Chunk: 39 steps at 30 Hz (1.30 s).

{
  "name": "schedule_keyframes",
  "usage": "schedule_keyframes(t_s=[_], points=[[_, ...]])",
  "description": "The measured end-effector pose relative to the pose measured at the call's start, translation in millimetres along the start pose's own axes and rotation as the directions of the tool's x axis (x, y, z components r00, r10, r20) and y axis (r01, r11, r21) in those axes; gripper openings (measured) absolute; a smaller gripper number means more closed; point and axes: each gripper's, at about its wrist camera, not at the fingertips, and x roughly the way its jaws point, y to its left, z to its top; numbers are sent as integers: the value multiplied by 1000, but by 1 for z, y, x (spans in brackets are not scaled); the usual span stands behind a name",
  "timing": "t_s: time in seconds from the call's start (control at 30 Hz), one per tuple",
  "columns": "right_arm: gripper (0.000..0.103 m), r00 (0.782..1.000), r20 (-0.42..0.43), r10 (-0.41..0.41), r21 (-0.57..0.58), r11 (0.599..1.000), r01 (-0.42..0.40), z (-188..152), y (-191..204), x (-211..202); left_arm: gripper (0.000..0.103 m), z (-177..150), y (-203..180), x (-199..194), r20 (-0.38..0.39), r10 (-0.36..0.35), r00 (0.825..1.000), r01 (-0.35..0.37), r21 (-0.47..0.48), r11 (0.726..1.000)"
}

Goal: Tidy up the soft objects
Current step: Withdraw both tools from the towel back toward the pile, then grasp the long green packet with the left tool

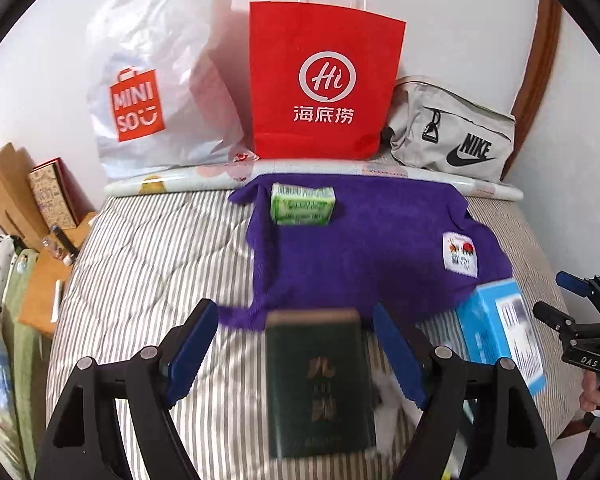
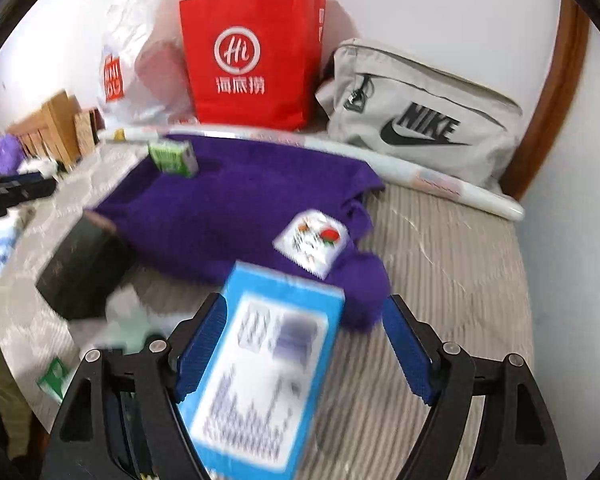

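The purple cloth [image 1: 364, 248] is spread, rumpled, across the far half of the striped bed cover [image 1: 148, 264], its white label [image 1: 461, 255] turned up; it is not yet folded or put away. A small green packet [image 1: 303, 204] is seen resting on its far edge. A dark green box [image 1: 320, 384] lies at the cloth's near edge, and a blue box [image 2: 260, 376] at its near right corner, possibly overlapping it. Little of the tidying appears to be done: the boxes would likely have to be cleared off before the cloth can be handled.

The left gripper [image 1: 296, 356] is held low over the bed with its jaws spread wide on either side of the dark green box; nothing is gripped. The right gripper [image 2: 304, 352] is likewise opened wide; the blue box sits between its fingers, against the left one, but is not clamped.

Behind, a red paper bag [image 1: 324, 80], a white plastic bag [image 1: 156, 80] and a grey pouch [image 1: 452, 132] are propped against the wall
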Motion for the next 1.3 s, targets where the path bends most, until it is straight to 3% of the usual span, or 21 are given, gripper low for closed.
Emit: schedule_keyframes(t_s=[0.27, 0.37, 0.47, 0.57, 0.73, 0.83, 1.03, 1.17, 1.3], points=[[80, 997, -59, 49, 78, 996, -44, -49, 13, -19, 79, -54, -8, -30, 3, -64, 998, 64, 19, 998], [80, 1000, -28, 4, 52, 999, -2, -65, 24, -33, 79, -77, -13, -36, -3, -80, 997, 80, 41, 996], [89, 999, 30, -26, 31, 999, 25, -79, 34, -50, 79, -97, -16, -36, -13, -108, 994, 109, 58, 992], [89, 997, 64, 33, 21, 999, -35, -93, 40, -62, 79, -116, -21, -34, -33, -129, 991, 131, 81, 988], [89, 999, 36, 38, 63, 997, -40, -111, 46, -61, 79, -143, -27, -26, -69, -218, 973, 225, 115, 968], [89, 996, 33, 82, 78, 993, -85, -122, 48, -61, 79, -155, -29, -22, -89, -247, 965, 258, 137, 956], [89, 990, 51, 129, 92, 987, -133, -136, 54, -64, 79, -179, -27, -20, -109, -243, 964, 261, 198, 945], [89, 987, 52, 150, 126, 980, -155, -139, 54, -62, 79, -187, -30, -12, -99, -180, 979, 199, 247, 948], [89, 988, 41, 146, 128, 980, -150, -142, 53, -59, 79, -189, -42, -2, -62, -102, 993, 117, 345, 931]])
